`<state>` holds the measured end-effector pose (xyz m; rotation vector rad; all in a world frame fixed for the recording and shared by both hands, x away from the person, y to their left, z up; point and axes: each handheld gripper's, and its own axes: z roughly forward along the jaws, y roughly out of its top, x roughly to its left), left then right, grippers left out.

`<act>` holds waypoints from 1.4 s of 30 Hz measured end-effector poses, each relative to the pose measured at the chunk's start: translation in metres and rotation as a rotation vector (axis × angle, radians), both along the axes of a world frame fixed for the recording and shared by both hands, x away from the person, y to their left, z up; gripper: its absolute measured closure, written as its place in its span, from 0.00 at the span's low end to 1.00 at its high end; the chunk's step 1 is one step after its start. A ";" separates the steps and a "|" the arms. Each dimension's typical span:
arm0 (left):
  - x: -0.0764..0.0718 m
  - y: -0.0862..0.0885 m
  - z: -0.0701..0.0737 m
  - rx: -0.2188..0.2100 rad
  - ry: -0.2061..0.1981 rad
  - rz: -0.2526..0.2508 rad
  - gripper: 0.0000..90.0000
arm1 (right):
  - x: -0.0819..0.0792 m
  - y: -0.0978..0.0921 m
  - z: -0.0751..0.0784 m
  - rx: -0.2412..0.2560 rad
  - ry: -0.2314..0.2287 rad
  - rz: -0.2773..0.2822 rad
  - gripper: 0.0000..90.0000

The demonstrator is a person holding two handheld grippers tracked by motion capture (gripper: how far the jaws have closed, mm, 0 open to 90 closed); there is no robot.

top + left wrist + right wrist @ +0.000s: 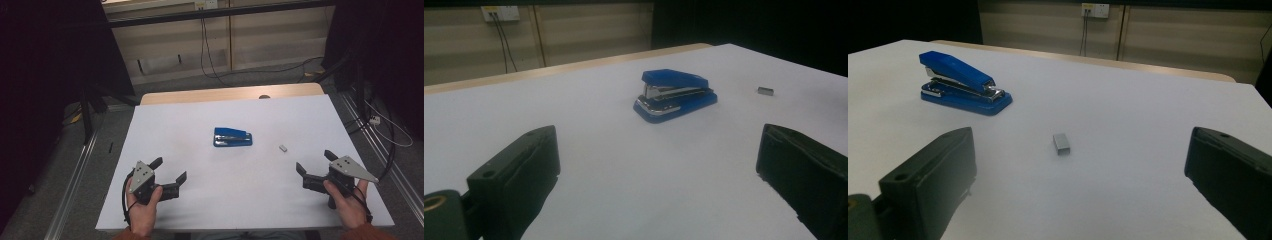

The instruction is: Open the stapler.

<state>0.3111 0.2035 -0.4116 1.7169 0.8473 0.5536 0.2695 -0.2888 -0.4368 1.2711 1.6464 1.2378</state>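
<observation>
Blue stapler (pixel 233 137) lies on the table (pixel 200 210), well ahead of both tools, between them. Staple block (pixel 283 148) near right tool (pixel 314 163). Left tool (pixel 169 170) and right tool: jaws spread, empty.

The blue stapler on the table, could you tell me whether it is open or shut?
Shut: the blue stapler rests upright on its base, top arm down over the metal magazine.

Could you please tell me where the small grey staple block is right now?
In the high view, the small grey metal staple block lies on the white table, right of the blue stapler, nearer the right gripper.
</observation>
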 end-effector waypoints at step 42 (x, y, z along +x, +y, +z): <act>0.009 -0.017 -0.004 0.037 0.062 -0.088 0.04 | 0.014 0.041 -0.007 0.013 0.059 0.234 0.03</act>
